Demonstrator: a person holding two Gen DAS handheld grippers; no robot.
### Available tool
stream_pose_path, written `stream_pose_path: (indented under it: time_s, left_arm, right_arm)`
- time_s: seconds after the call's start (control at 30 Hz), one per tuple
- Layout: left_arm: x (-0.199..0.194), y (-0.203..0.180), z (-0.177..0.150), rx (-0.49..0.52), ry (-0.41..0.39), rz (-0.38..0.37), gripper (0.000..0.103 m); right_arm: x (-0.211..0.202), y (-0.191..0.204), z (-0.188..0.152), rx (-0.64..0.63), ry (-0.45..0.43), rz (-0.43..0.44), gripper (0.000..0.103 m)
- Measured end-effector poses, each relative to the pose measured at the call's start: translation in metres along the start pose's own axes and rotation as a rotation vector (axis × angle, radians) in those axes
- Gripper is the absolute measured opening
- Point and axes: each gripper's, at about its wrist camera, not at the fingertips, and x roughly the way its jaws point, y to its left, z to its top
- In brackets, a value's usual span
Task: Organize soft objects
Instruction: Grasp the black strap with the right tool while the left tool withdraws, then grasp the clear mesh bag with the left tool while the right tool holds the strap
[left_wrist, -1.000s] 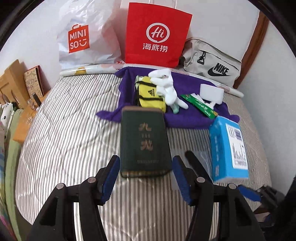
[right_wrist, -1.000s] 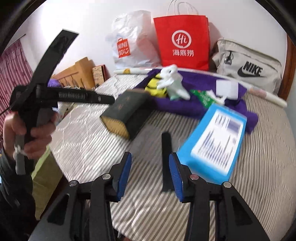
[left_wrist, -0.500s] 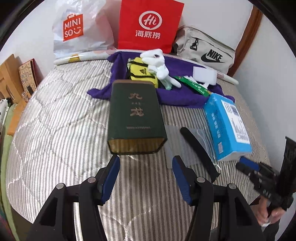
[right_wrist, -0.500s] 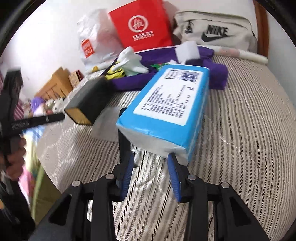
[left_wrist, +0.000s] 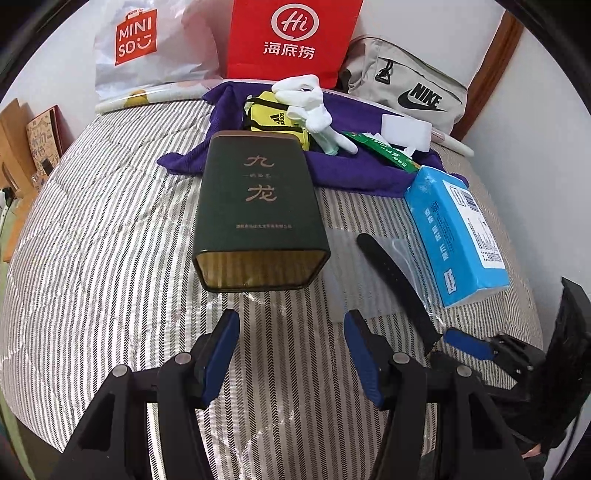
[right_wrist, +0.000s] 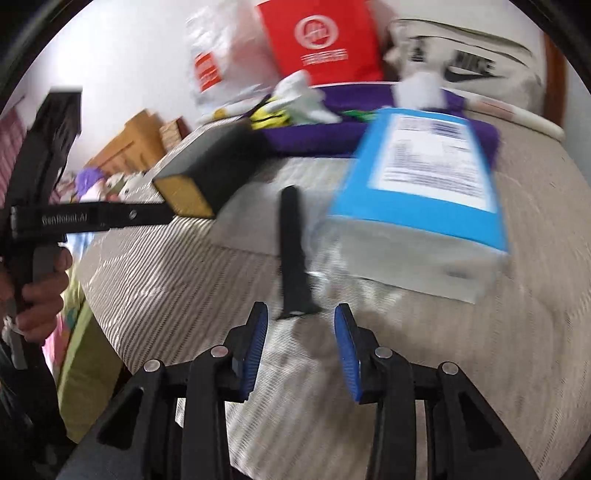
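the green tin (left_wrist: 260, 206) lies on its side on the striped blanket (left_wrist: 110, 229), with its gold open end facing the left gripper (left_wrist: 291, 354). the left gripper hangs just in front of that end. its blue fingers (left_wrist: 221, 354) are spread wide and hold nothing.

just to the right of the tin lies a black strap (left_wrist: 395, 280) on a clear plastic bag (left_wrist: 343, 280). further right of the tin is the blue tissue pack (left_wrist: 458, 232), lying flat on the blanket. behind the tin is the purple cloth (left_wrist: 347, 166). on the cloth sit a yellow pouch (left_wrist: 275, 120), white gloves (left_wrist: 306, 103), a green packet (left_wrist: 384, 147) and a white sponge (left_wrist: 406, 131). behind the cloth stand a red paper bag (left_wrist: 291, 37), a white plastic bag (left_wrist: 147, 48) and a grey bag (left_wrist: 406, 88).

the right gripper (right_wrist: 301, 350) is low over the blanket, to the right of the tin, close to the near end of the strap (right_wrist: 291, 251). its blue fingers (right_wrist: 255, 347) are apart, with nothing between them. the tissue pack (right_wrist: 424, 177) lies just beyond it. this view is blurry.
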Motion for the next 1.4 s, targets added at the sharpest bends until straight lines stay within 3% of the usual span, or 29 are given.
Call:
stream_pose_path:
  time_s: [0.23, 0.4, 0.47, 0.77, 0.9, 1.03, 1.4]
  left_arm:
    - [-0.001, 0.003, 0.001, -0.002, -0.005, -0.016, 0.057]
    - [-0.004, 0.009, -0.003, -0.012, -0.005, -0.021, 0.057]
    - [-0.006, 0.011, -0.005, -0.013, -0.006, -0.018, 0.057]
    - [-0.012, 0.018, -0.011, -0.029, -0.017, -0.018, 0.057]
    - [-0.013, 0.014, -0.014, -0.009, -0.015, -0.014, 0.057]
    - [-0.010, 0.011, -0.016, 0.005, -0.010, -0.015, 0.057]
    - [0.013, -0.016, -0.017, 0.043, -0.005, -0.035, 0.057]
  right_arm:
    - [0.016, 0.017, 0.008, -0.063, -0.001, -0.113, 0.035]
    - [0.022, 0.029, 0.010, -0.134, -0.022, -0.185, 0.021]
    - [0.024, 0.031, 0.011, -0.150, -0.020, -0.195, 0.021]
    - [0.002, 0.027, -0.011, -0.130, 0.050, -0.116, 0.022]
    - [0.011, 0.025, 0.001, -0.081, 0.032, -0.088, 0.025]
    - [0.021, 0.031, 0.009, -0.102, -0.011, -0.129, 0.021]
    - [-0.004, 0.018, -0.011, -0.088, -0.025, -0.100, 0.020]
